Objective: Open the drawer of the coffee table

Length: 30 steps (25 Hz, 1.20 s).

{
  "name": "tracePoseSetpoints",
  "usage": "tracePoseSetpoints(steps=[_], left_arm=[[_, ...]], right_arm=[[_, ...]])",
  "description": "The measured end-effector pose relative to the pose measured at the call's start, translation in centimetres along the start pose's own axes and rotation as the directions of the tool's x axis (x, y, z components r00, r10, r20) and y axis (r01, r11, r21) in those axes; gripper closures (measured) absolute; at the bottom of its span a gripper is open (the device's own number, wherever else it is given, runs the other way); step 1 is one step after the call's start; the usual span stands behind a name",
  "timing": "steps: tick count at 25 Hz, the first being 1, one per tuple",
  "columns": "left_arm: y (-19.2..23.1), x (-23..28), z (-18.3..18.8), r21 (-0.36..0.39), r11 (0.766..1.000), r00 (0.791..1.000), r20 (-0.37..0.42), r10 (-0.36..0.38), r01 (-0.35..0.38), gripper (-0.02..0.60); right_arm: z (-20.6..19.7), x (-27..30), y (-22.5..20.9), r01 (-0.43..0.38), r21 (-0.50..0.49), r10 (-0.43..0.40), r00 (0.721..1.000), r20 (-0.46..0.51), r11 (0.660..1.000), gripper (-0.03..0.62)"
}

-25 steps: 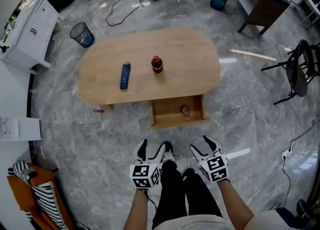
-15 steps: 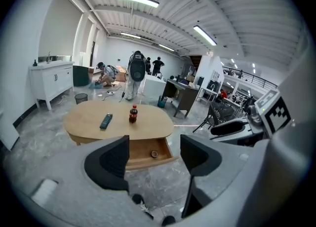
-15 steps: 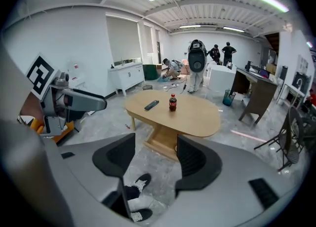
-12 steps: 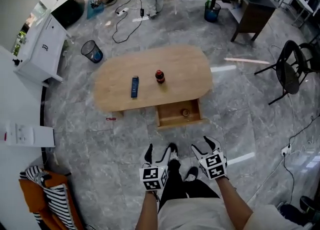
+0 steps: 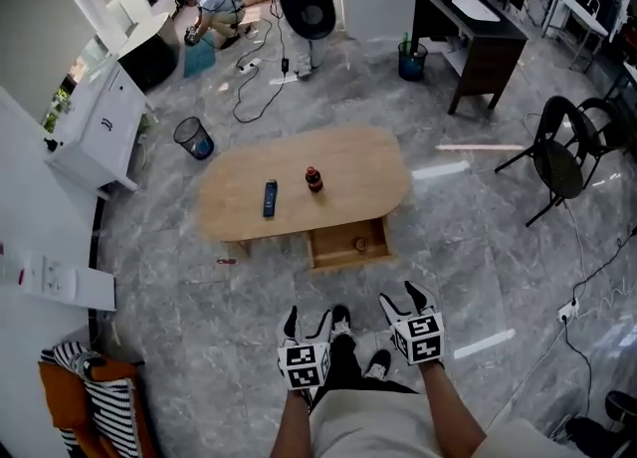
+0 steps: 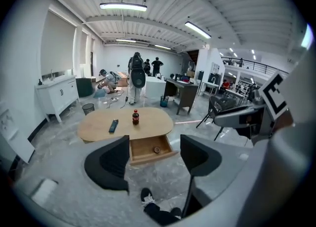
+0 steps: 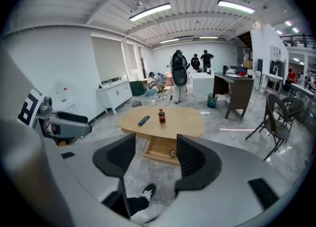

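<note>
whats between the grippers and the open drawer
Bare grey marble floor, seen in the head view: nothing lies between the drawer and the left gripper or right gripper. The person's shoes sit back beside the grippers.

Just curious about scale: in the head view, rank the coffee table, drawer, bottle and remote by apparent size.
1. Coffee table
2. Drawer
3. Remote and bottle: about alike, too close to rank.
</note>
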<state>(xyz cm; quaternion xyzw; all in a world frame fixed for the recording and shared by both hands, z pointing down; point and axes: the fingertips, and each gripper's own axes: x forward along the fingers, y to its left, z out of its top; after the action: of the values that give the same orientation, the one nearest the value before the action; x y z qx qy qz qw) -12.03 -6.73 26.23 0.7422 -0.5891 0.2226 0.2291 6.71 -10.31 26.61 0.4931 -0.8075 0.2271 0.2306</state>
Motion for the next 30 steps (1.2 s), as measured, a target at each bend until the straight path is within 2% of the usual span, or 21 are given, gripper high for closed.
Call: tracePoseSetpoints(steps=[4, 8, 12, 15, 19, 23, 30], left_arm=[[-1.6, -1.4, -0.2, -0.016, 1.0, 1.0, 0.016, -0.02, 0.02, 0.25], [-3.0, -2.3, -0.6, 0.047, 0.999, 0.999, 0.016, -0.028, 0.027, 0.25], [-3.7, -3.4, -0.8, 0.062, 0.997, 0.999, 0.021, -0.046, 0.044, 0.25], [-3.8, -3.9, -0.7, 0.064, 0.997, 0.999, 0.036, -0.033, 0.031, 0.258], [-4.6, -4.3, -1.3, 0.046, 0.999, 0.999, 0.032, -0.024, 0.023, 0.359], [-6.2, -4.9, -1.3, 0.067, 0.996, 0.997, 0.038, -0.061, 0.059, 0.391], [-7.0, -5.5, -1.4, 0.045, 0.998, 0.996, 0.07, -0.056, 0.053, 0.494]], right_arm=[[-1.2, -1.9, -0.6, 0.013, 0.003, -0.013, 1.0, 0.005, 1.0, 0.327], [-1.7, -3.0, 0.0, 0.0, -0.001, 0.0, 1.0, 0.021, 1.0, 0.344], [-2.3, -3.7, 1.3, -0.017, -0.002, 0.017, 0.999, 0.029, 1.0, 0.345], [-2.6, -4.3, 2.2, -0.031, -0.005, 0.032, 0.999, 0.037, 0.999, 0.35], [-3.6, -5.2, 2.8, -0.054, 0.016, 0.054, 0.998, 0.033, 0.998, 0.364], [-4.0, -6.0, 2.8, -0.045, 0.017, 0.044, 0.998, 0.039, 0.999, 0.376], [-4.1, -7.0, 2.0, -0.026, 0.021, 0.025, 0.997, 0.067, 0.999, 0.445]])
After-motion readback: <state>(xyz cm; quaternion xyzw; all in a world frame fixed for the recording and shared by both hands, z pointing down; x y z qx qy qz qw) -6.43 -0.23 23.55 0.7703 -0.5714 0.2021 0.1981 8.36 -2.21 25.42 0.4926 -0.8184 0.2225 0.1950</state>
